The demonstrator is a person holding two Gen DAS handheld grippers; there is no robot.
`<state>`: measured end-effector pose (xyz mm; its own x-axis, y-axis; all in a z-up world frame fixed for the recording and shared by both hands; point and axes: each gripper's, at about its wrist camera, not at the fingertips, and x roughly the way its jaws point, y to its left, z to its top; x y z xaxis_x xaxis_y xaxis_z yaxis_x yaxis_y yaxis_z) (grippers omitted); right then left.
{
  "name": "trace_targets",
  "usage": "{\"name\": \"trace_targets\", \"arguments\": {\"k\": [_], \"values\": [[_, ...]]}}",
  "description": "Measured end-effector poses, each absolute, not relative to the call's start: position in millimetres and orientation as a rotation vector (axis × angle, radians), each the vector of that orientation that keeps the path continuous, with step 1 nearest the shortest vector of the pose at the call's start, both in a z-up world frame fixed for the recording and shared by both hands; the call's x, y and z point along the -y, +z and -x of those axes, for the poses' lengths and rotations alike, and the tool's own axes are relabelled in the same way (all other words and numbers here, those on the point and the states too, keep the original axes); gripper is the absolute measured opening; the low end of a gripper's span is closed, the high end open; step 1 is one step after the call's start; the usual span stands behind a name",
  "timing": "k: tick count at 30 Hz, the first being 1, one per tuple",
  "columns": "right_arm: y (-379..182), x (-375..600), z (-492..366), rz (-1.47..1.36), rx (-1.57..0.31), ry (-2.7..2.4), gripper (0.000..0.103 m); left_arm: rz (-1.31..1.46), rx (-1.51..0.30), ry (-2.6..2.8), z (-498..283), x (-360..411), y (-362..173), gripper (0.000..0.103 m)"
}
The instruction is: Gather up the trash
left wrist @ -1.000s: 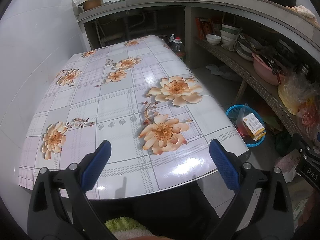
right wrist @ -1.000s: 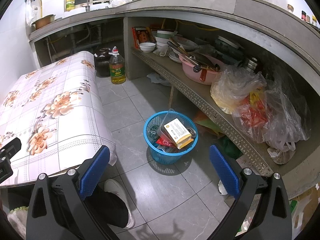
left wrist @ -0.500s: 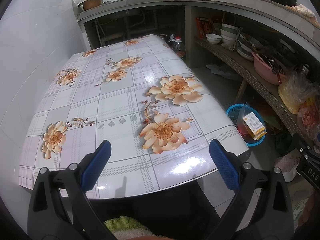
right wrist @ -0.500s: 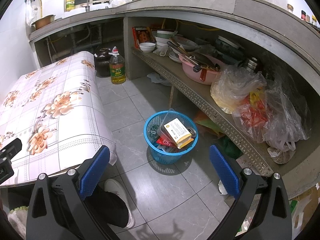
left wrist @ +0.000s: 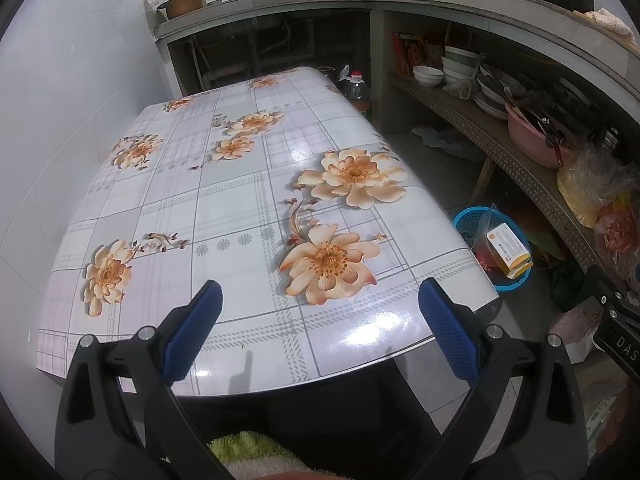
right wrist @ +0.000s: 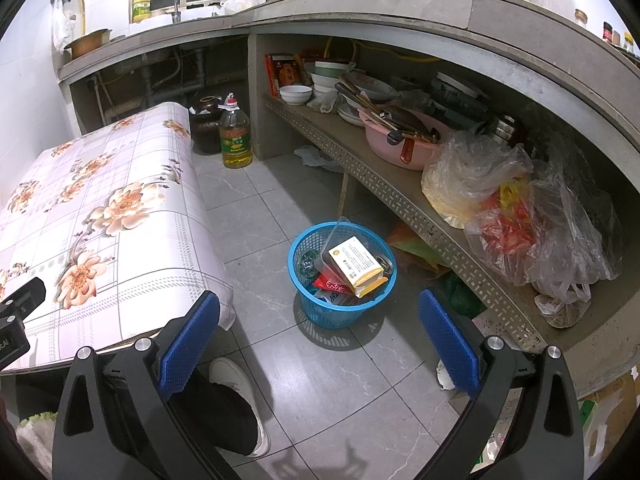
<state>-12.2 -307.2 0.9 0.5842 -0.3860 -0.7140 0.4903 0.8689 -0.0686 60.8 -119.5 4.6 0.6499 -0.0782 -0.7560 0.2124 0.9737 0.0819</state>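
Note:
A blue plastic basket (right wrist: 320, 312) stands on the tiled floor, holding a white and yellow box (right wrist: 356, 264), a red wrapper and other trash. It also shows in the left wrist view (left wrist: 466, 216) past the table's right edge. My right gripper (right wrist: 320, 340) is open and empty, above the floor just in front of the basket. My left gripper (left wrist: 320, 328) is open and empty over the near edge of the table (left wrist: 240, 216), which has a flowered cloth with nothing on it.
A low concrete shelf (right wrist: 400, 196) on the right carries bowls, a pink basin (right wrist: 396, 148) and plastic bags (right wrist: 520, 208). An oil bottle (right wrist: 235, 136) and a dark jar stand on the floor. A crumpled white scrap (right wrist: 316, 158) lies under the shelf. A person's white shoe (right wrist: 236, 384) is below.

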Motion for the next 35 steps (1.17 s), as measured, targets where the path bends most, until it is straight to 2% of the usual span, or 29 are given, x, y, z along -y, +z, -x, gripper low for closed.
{"name": "trace_targets", "arguments": {"k": [35], "values": [[2.5,304.0,9.4,-0.140,-0.793,-0.512,0.097,-0.164,-0.859,-0.164,-60.1,120.7,1.7,0.095]]}}
